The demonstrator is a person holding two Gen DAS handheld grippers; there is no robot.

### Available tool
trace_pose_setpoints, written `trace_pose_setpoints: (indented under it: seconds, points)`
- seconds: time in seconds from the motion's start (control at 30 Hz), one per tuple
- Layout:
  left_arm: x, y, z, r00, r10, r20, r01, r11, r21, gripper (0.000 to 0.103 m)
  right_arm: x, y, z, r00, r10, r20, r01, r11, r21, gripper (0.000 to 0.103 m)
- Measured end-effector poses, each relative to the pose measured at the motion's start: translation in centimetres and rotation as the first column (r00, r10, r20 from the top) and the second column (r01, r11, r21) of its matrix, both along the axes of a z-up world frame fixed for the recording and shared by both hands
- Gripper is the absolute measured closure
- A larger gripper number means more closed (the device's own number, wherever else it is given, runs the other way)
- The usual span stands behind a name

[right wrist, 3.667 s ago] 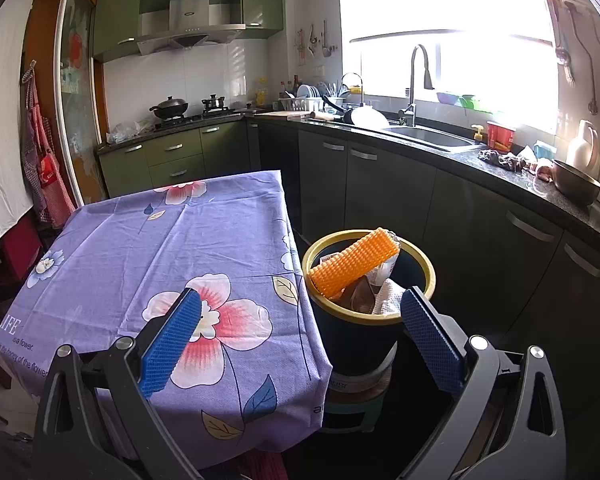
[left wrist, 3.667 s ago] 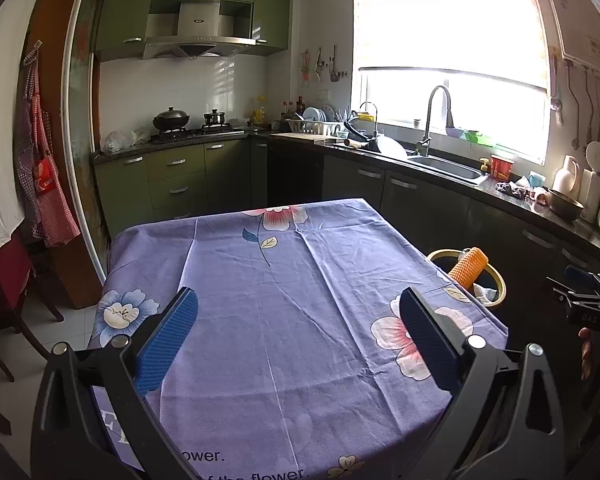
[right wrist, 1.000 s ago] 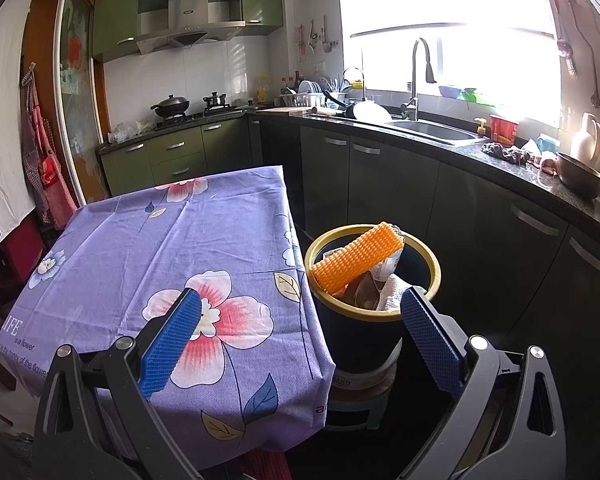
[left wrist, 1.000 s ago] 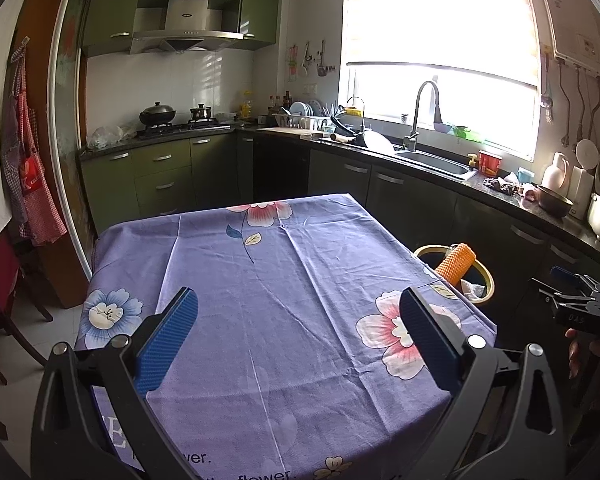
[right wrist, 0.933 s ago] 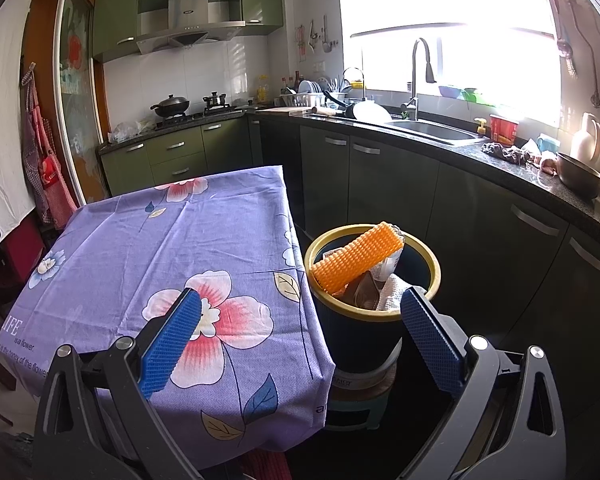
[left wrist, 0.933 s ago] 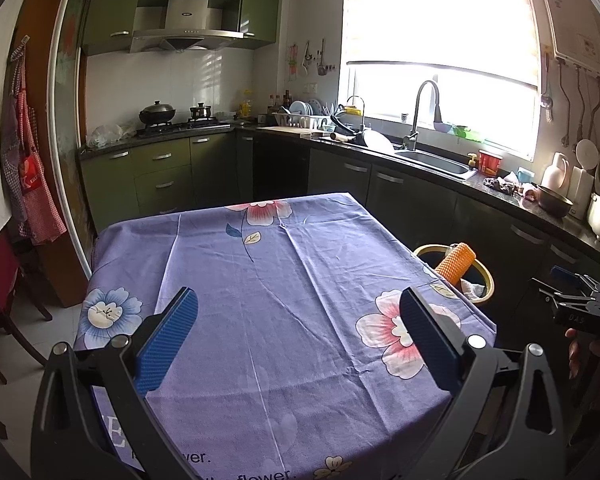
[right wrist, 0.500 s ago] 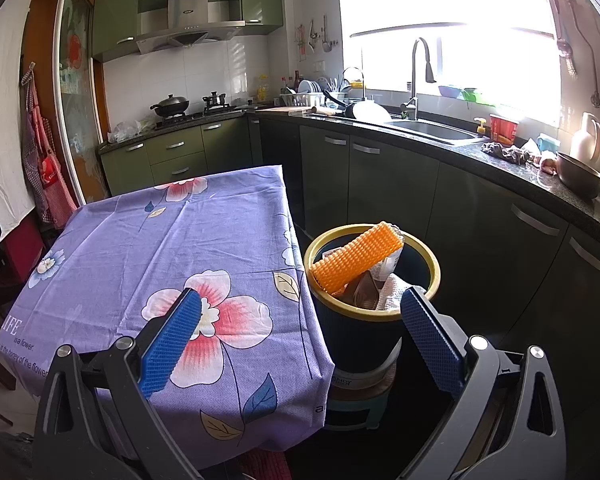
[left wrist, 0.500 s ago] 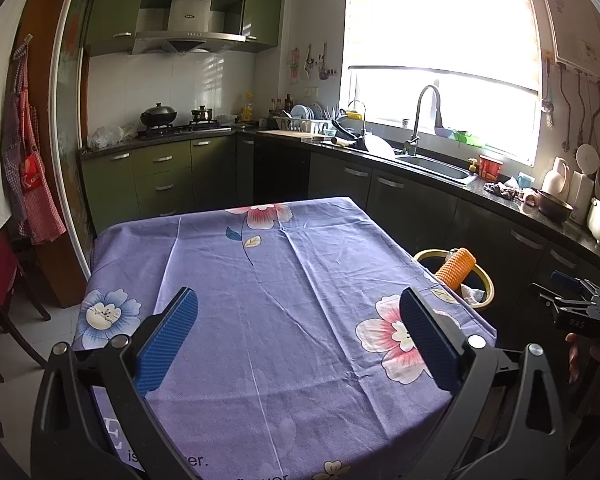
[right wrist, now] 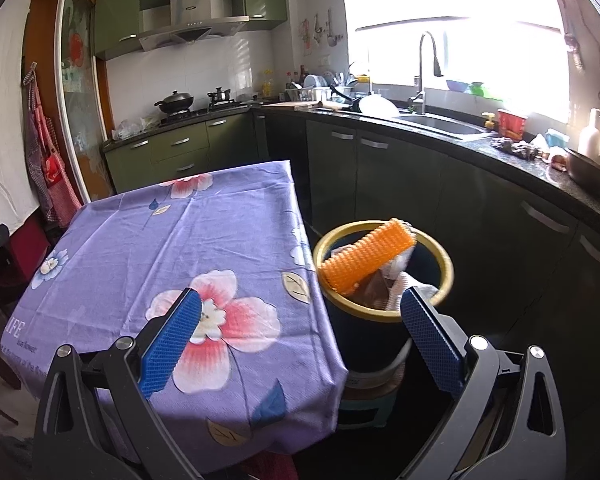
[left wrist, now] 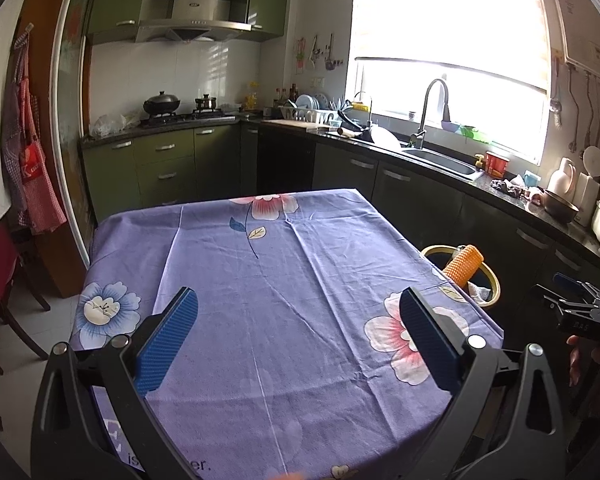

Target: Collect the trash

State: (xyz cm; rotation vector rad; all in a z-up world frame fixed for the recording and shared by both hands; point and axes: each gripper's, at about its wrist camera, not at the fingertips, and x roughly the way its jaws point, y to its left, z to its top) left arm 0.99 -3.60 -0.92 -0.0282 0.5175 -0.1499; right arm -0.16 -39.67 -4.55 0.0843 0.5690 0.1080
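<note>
With the table [left wrist: 284, 280] bare and the bin [right wrist: 384, 308] at 2 o'clock stuffed, collecting looks done. Left tongs [left wrist: 296, 336] and right tongs [right wrist: 300, 332] both gape, grasping nothing; next, scan for strays.

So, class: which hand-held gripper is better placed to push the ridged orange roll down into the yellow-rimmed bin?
Probably the right hand-held gripper: open, facing the ridged orange roll atop the yellow-rimmed bin.

Domestic kitchen. Green cabinets [left wrist: 160, 160] line two walls beneath a range hood [left wrist: 192, 26]; pots sit on the gas stove [left wrist: 180, 114], a dish rack [left wrist: 308, 114] and sink [left wrist: 440, 160] lie below the window, and a cloth-covered table [left wrist: 280, 280] stands centrally.
</note>
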Motion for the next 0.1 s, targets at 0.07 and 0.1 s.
trace_pose_setpoints:
  seconds: [0.07,0.1]
  points:
    - [1.6,0.9,-0.6,0.999,0.014,-0.028,-0.015,1.0,-0.009,0.007,1.5,1.2,0.0,0.999,0.039,-0.004,-0.039,0.999,0.015,0.005]
    - [2.7,1.6,-1.1,0.999,0.03,-0.045,-0.03,0.999,-0.014,0.007,2.3,1.8,-0.1,0.998,0.058,-0.009,-0.058,0.998,0.024,0.005]
